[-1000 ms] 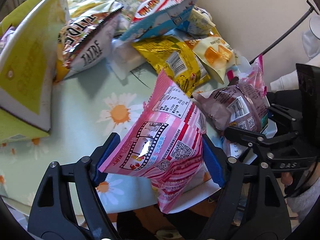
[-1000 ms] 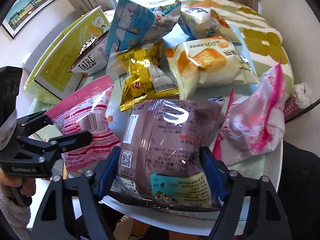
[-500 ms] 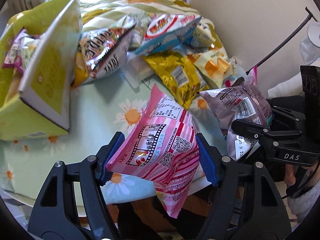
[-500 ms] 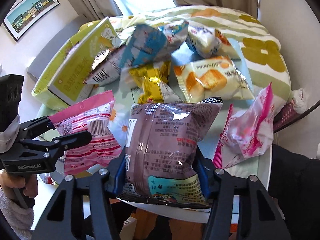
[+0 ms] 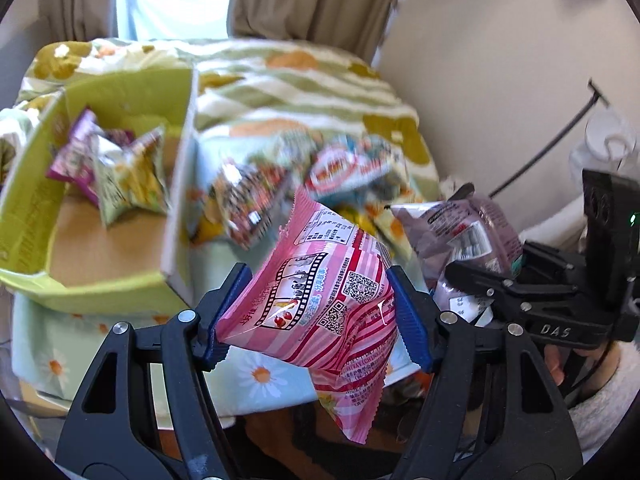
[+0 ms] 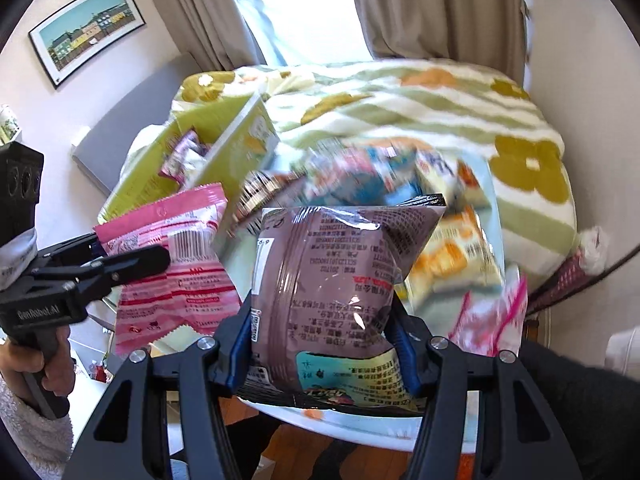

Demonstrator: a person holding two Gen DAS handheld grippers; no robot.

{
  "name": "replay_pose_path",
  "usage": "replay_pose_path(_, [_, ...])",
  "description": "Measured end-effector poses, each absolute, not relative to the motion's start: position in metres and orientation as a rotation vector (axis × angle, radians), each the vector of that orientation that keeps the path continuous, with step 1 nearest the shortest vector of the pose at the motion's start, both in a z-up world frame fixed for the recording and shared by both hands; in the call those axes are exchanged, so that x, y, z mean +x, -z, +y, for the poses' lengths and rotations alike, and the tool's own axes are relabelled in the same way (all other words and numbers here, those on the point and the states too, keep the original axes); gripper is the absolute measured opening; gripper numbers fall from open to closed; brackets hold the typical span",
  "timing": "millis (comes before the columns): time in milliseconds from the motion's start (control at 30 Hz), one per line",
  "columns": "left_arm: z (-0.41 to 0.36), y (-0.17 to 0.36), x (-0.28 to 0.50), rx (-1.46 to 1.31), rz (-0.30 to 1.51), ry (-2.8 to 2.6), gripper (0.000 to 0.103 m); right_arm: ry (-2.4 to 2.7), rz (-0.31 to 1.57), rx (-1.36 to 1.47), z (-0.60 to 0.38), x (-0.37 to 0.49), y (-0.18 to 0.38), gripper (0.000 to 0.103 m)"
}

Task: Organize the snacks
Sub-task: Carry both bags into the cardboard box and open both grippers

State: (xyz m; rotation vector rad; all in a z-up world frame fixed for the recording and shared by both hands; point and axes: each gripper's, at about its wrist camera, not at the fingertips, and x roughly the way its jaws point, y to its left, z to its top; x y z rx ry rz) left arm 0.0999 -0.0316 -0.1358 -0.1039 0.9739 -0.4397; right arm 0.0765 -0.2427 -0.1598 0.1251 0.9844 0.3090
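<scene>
Mostly, the heap of loose snack packets [image 5: 304,184] on the table is smeared by motion blur, so the packets cannot be counted or read. 2 packets are sharp, 1 in each tool. The left gripper [image 5: 316,316] is clamped on a pink striped packet [image 5: 320,296], its blue pads [image 5: 406,320] pressing the 2 side edges. This packet hangs above the near edge of the daisy-print tablecloth [image 5: 260,376], its long axis tilted, 1 crimped end pointing up and away, the other drooping down past the table edge. The right gripper [image 6: 324,332] is closed on a mauve packet [image 6: 336,280], held upright in front of the heap, its crimped top edge up and its printing upside down in this view; its lower end is cut off behind the fingers. A yellow-green cardboard box [image 5: 120,280] sits to the left on the table, open on top, with at least 2 packets [image 5: 116,172] inside, partly hidden by its wall. Beyond lies a flowered blanket [image 6: 440,100].
</scene>
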Motion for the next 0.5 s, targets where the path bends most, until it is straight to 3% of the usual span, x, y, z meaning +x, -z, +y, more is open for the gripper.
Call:
replay_pose_path(233, [0.034,0.080,0.124,-0.137,0.867,0.378,0.066,-0.360,0.911,0.082,-0.196,0.103,0.115,0.054])
replay_pose_path(500, [0.122,0.065,0.163,-0.147,0.843,0.273,0.066,-0.438,0.888,0.063,-0.113,0.156,0.092,0.054])
